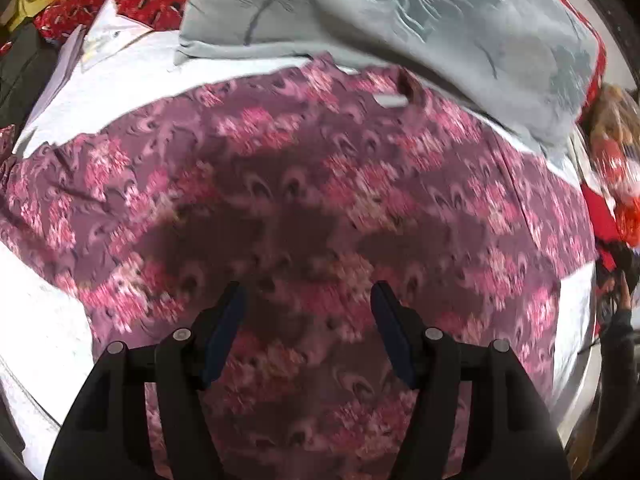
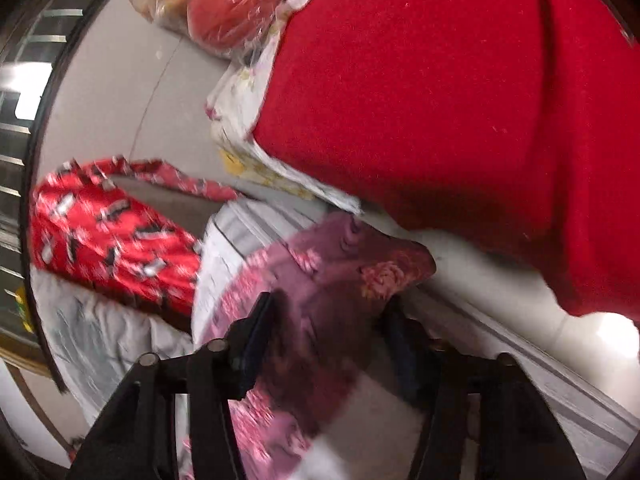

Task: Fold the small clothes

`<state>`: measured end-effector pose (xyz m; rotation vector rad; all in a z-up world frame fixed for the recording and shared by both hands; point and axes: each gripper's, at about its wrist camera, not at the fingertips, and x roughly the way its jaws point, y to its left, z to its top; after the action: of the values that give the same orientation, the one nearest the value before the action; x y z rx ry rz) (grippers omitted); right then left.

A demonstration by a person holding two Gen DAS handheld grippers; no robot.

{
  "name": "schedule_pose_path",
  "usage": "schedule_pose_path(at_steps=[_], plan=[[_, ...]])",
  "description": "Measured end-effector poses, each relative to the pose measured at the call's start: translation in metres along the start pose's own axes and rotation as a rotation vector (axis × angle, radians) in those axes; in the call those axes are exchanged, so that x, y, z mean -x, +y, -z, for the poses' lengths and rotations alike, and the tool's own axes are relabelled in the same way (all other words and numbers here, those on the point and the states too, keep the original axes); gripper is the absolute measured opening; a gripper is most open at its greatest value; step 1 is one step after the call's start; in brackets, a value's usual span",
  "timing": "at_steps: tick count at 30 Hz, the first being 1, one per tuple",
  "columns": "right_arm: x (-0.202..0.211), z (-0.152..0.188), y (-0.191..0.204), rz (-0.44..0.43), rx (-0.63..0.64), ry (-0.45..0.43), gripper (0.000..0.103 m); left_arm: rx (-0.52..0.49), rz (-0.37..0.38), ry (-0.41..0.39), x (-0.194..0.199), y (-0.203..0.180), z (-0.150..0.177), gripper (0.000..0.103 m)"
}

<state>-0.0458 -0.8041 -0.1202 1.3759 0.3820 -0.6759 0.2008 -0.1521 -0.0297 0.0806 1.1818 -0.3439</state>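
Soft matt cloth is seen in the floral garment (image 1: 312, 184); the red blanket (image 2: 440, 100) looks fuzzy, the plastic bag (image 2: 224, 4) glossy and crinkled.

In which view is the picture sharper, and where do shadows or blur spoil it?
Left wrist view: motion blur smears the floral garment, and the open left gripper casts a dark shadow on it; the grey pillow is clearer. Right wrist view: stronger blur on the floral cloth near the right gripper; glare whitens the lower right; the red blanket is sharpest.
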Motion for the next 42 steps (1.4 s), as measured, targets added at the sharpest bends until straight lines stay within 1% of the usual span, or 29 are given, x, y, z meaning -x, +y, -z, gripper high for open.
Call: schedule_pose_path(at_steps=[1, 3, 5, 7, 8, 9, 10, 13, 15, 17, 18, 20, 21, 24, 26, 27, 30, 31, 33, 35, 36, 37, 39, 40, 41, 42], plan=[[0.006, -0.003, 0.001, -0.014, 0.002, -0.026, 0.01, 0.011, 0.0, -0.006, 0.0, 0.004, -0.003, 0.064], [0.022, -0.007, 0.011, -0.037, 0.045, -0.072, 0.009, 0.05, 0.003, -0.003, -0.004, 0.015, -0.006, 0.064], [0.039, -0.005, 0.035, -0.046, 0.156, -0.11, 0.009, 0.093, 0.015, 0.022, -0.013, 0.024, -0.008, 0.064], [0.051, 0.003, 0.059, -0.05, 0.263, -0.12, 0.009, 0.142, 0.037, 0.063, -0.024, 0.035, -0.006, 0.064], [0.056, 0.008, 0.069, -0.061, 0.309, -0.112, 0.009, 0.155, 0.046, 0.066, -0.026, 0.037, -0.005, 0.064], [0.058, 0.016, 0.081, -0.071, 0.354, -0.099, 0.009, 0.163, 0.056, 0.051, -0.025, 0.04, -0.003, 0.064], [0.061, 0.028, 0.096, -0.093, 0.406, -0.077, 0.009, 0.165, 0.061, 0.047, -0.023, 0.041, -0.002, 0.064], [0.063, 0.063, 0.127, -0.129, 0.509, -0.009, 0.009, 0.173, 0.088, 0.055, -0.019, 0.044, 0.0, 0.064], [0.062, 0.092, 0.144, -0.155, 0.573, 0.043, 0.009, 0.19, 0.119, 0.064, -0.015, 0.051, 0.002, 0.064], [0.056, 0.133, 0.168, -0.178, 0.654, 0.11, 0.009, 0.21, 0.149, 0.067, -0.011, 0.059, 0.004, 0.064], [0.054, 0.146, 0.173, -0.183, 0.677, 0.132, 0.009, 0.222, 0.163, 0.07, -0.008, 0.064, 0.006, 0.064], [0.046, 0.188, 0.191, -0.204, 0.742, 0.199, 0.009, 0.233, 0.179, 0.071, -0.005, 0.07, 0.007, 0.064], [0.044, 0.201, 0.196, -0.211, 0.757, 0.218, 0.009, 0.24, 0.187, 0.07, -0.002, 0.075, 0.008, 0.064], [0.035, 0.254, 0.217, -0.245, 0.807, 0.301, 0.009, 0.257, 0.214, 0.066, 0.003, 0.089, 0.008, 0.064], [0.03, 0.289, 0.229, -0.261, 0.84, 0.346, 0.009, 0.266, 0.228, 0.058, 0.007, 0.097, 0.006, 0.064], [0.027, 0.313, 0.237, -0.268, 0.865, 0.376, 0.009, 0.271, 0.237, 0.052, 0.01, 0.102, 0.006, 0.064], [0.021, 0.358, 0.252, -0.285, 0.913, 0.43, 0.009, 0.275, 0.253, 0.032, 0.018, 0.116, 0.004, 0.064], [0.017, 0.38, 0.257, -0.289, 0.933, 0.458, 0.009, 0.275, 0.258, 0.026, 0.021, 0.12, 0.004, 0.064], [0.014, 0.407, 0.26, -0.293, 0.957, 0.487, 0.009, 0.279, 0.27, 0.013, 0.027, 0.127, 0.005, 0.064], [0.009, 0.443, 0.26, -0.304, 0.968, 0.545, 0.009, 0.286, 0.282, 0.006, 0.029, 0.132, 0.005, 0.064], [0.007, 0.454, 0.26, -0.303, 0.97, 0.563, 0.01, 0.291, 0.291, 0.005, 0.03, 0.135, 0.007, 0.064], [0.004, 0.473, 0.257, -0.297, 0.978, 0.599, 0.014, 0.295, 0.297, 0.007, 0.03, 0.136, 0.007, 0.064], [-0.004, 0.504, 0.248, -0.262, 0.995, 0.688, 0.016, 0.3, 0.312, 0.019, 0.028, 0.137, 0.009, 0.064], [-0.007, 0.519, 0.24, -0.219, 1.011, 0.746, 0.02, 0.3, 0.32, 0.027, 0.027, 0.136, 0.01, 0.064], [-0.006, 0.53, 0.232, -0.186, 1.035, 0.784, 0.023, 0.3, 0.332, 0.038, 0.025, 0.133, 0.011, 0.064], [-0.003, 0.533, 0.227, -0.189, 1.046, 0.796, 0.023, 0.299, 0.343, 0.051, 0.022, 0.13, 0.011, 0.064]])
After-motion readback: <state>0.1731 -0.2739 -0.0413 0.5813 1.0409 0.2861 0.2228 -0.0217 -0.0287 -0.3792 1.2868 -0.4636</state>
